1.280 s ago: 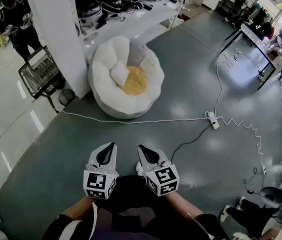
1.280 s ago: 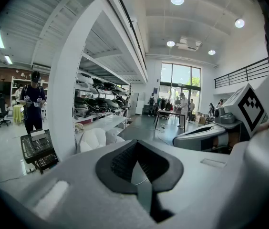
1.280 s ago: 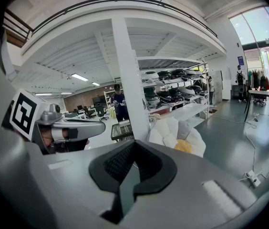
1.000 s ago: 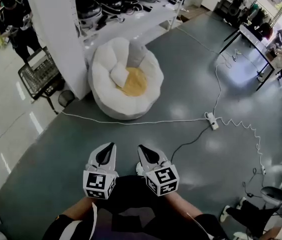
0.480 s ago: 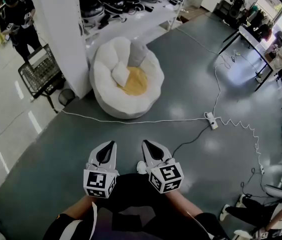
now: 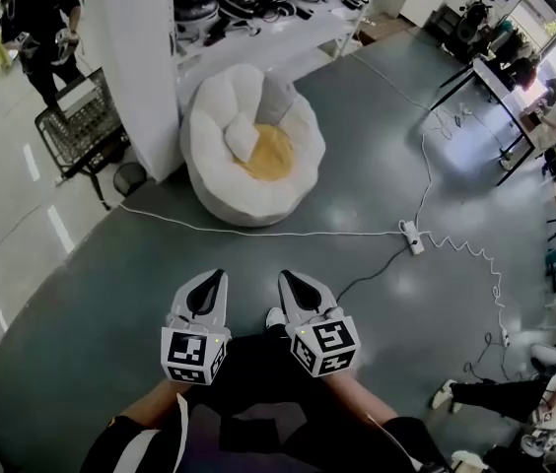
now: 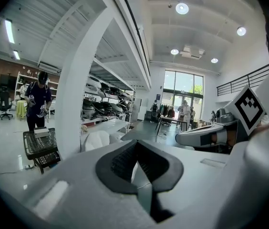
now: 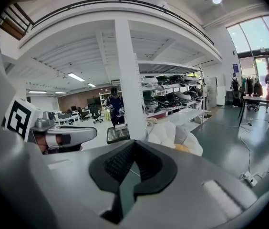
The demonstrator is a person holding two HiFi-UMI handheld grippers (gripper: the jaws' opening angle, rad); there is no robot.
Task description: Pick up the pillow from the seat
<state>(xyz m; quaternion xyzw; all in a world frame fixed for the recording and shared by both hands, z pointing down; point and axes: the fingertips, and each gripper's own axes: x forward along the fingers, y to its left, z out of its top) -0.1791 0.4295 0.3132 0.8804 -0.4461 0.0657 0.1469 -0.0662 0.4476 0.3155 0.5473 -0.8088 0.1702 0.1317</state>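
The grey floor [image 6: 377, 166] spreads all round the seat [image 6: 227, 193], a round, white, puffy seat that stands just beside a white pillar [image 6: 145, 67]. A black wire cart [image 6: 83, 126] stands on the far side of that pillar from the seat. A white cable [image 6: 258, 233] trails across the floor near the seat's front edge, between the seat and the person.

The pillow [image 6: 242, 138] lies inside the seat's hollow. It is a small white square, tilted against the seat's left inner wall and overlapping the yellow cushion [image 6: 276, 158] at the seat's centre. Nothing lies on top of it.

Both tools are well apart from the seat, held low and close to the person's body and pointing towards it. The left gripper [image 6: 211, 289] has its jaws together with nothing between them, and the right gripper [image 6: 293, 289] is the same: closed and empty.

The pillow looks light, soft and easily squashed. Its cloth cover should give decent friction, and it is in no way fragile. It will sag and fold under a pinch, so a bite on the raised upper corner or along a free edge seems the best hold, deep enough to gather some filling and not only the cover. The jaws would need to open before reaching in.
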